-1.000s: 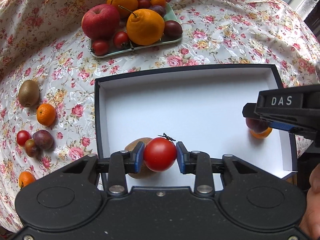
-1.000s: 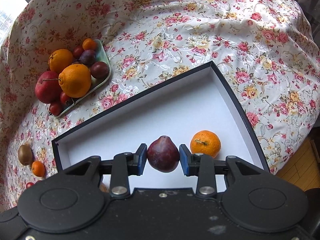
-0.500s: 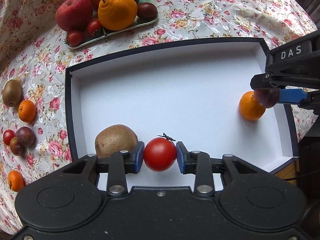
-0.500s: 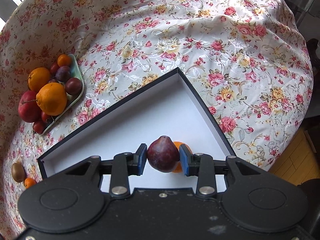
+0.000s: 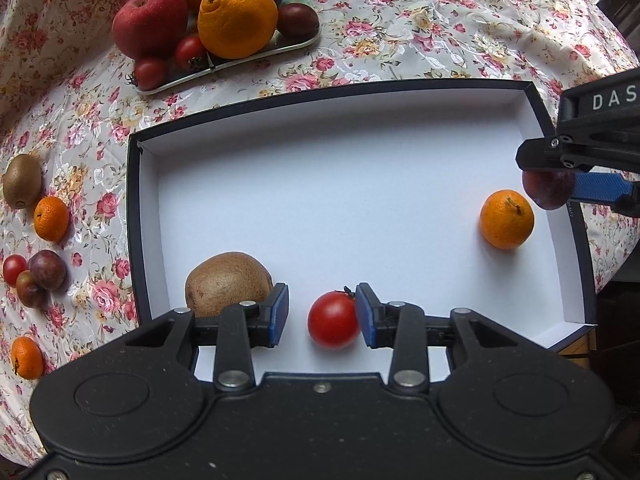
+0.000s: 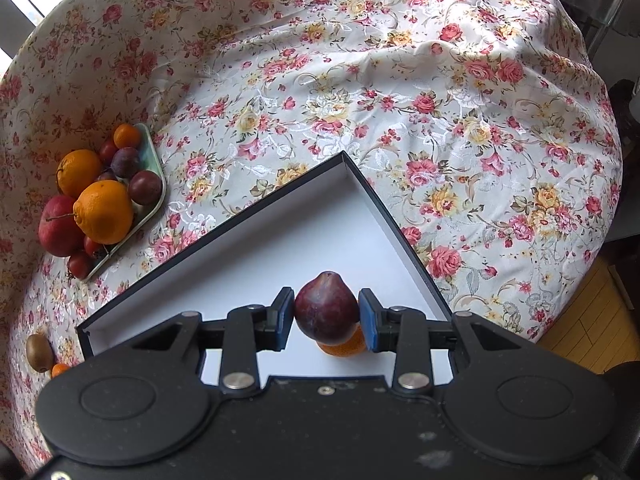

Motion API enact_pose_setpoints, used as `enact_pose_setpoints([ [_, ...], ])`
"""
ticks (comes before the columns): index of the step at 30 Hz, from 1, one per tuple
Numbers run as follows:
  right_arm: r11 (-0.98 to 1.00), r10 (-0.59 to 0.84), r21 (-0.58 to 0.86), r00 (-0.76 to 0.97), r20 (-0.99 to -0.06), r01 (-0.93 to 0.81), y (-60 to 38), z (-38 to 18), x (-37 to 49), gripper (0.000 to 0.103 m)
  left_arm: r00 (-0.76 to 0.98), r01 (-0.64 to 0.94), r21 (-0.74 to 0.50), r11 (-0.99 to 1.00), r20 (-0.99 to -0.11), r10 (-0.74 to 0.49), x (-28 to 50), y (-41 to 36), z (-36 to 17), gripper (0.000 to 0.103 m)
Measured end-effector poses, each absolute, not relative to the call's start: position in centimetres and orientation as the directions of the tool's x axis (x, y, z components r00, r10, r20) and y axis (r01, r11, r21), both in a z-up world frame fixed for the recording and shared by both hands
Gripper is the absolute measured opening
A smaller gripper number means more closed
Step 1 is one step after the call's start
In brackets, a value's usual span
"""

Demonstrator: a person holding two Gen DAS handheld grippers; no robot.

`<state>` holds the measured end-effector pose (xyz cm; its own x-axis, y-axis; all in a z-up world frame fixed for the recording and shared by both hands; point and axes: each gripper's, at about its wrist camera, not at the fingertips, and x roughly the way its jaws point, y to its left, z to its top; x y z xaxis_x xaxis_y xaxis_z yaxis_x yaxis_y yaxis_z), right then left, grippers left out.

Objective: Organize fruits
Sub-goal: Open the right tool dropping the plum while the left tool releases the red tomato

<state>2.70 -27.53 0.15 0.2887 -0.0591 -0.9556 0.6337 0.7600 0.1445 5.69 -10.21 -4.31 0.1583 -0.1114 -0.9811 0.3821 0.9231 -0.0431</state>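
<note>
A white box with a dark rim [image 5: 134,216] lies on the flowered cloth. On its floor are a kiwi [image 5: 226,282], a mandarin [image 5: 506,219] and a red tomato [image 5: 333,320]. My left gripper [image 5: 321,312] points down over the box with its jaws opening. The tomato sits between them on the floor, clear of the left pad and close against the right pad. My right gripper [image 6: 326,316] is shut on a dark plum [image 6: 326,312], held just above the mandarin [image 6: 344,348] near the box's right wall. In the left wrist view that gripper [image 5: 560,184] enters from the right.
A green tray [image 5: 304,40] at the back holds an apple, oranges, tomatoes and plums. Loose on the cloth left of the box lie a kiwi [image 5: 22,186], mandarins [image 5: 51,218], plums [image 5: 47,269] and a small tomato [image 5: 14,270]. The table edge drops off right of the box.
My left gripper came lower into the box, then its jaws parted and the tomato now rests on the floor. The right gripper carried the plum across until it hangs over the mandarin.
</note>
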Motion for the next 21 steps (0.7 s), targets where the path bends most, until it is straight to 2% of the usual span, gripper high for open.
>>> enact_pose_setpoints([
  [10,0.797,-0.153,0.086,0.336,-0.929,0.598,-26.7,1.6,3.0,0.037,0.171,0.387,-0.027,0.922,-0.98,-0.101,5.7,-10.2,-4.2,0.047],
  [16,0.787,-0.076,0.139,0.318,-0.945,0.601,-26.9,1.2,2.9,0.037,0.164,0.382,-0.028,0.924,-0.982,-0.097,5.6,-10.0,-4.1,0.048],
  [21,0.798,-0.073,0.095,0.251,-0.965,0.595,-26.2,0.7,3.4,0.037,0.154,0.373,-0.04,0.927,-0.983,-0.104,5.5,-9.6,-3.8,0.048],
])
